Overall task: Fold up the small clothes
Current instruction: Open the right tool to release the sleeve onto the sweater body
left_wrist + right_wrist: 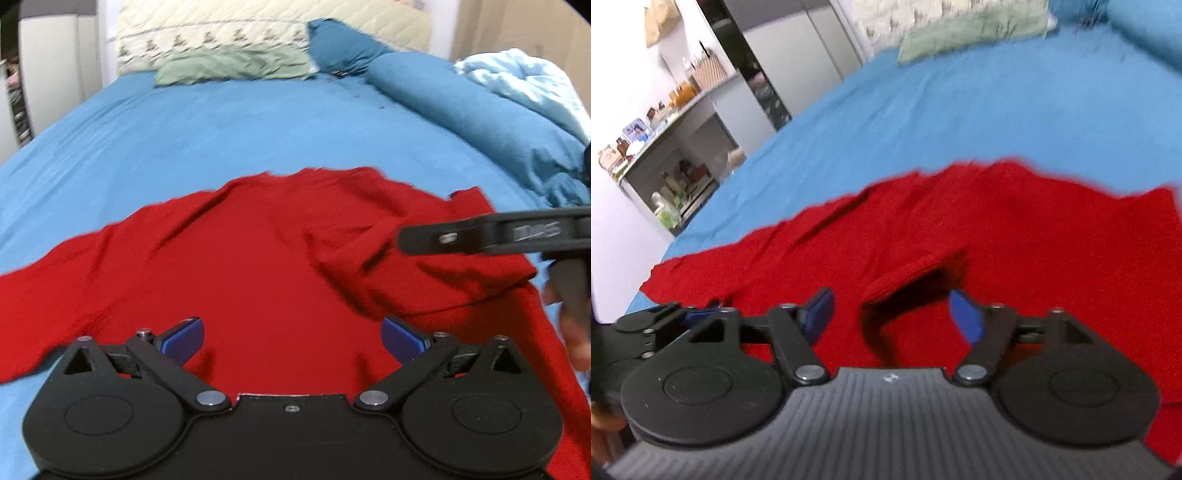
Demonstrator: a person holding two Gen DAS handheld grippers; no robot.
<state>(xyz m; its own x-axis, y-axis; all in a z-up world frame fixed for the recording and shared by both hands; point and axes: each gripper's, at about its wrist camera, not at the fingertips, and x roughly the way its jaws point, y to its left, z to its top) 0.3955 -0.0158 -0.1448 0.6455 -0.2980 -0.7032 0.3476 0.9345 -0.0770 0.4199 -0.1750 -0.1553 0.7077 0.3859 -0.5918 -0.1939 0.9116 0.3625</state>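
Already spread across the blue bed sheet (229, 125), the red shirt (258, 266) lies mostly flat. On its left side a sleeve trails out unfolded; the left gripper (291, 338) hovers over the middle, jaws wide, holding nothing. Further right, a flap is doubled over, and the right gripper (892, 317) hangs above it, also wide open and empty. Next, I judge, comes pinching the left sleeve and carrying it inward.

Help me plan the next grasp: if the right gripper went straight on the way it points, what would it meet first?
Probably the raised fold of the red garment, just ahead between the open jaws of the right gripper; blur leaves depth uncertain.
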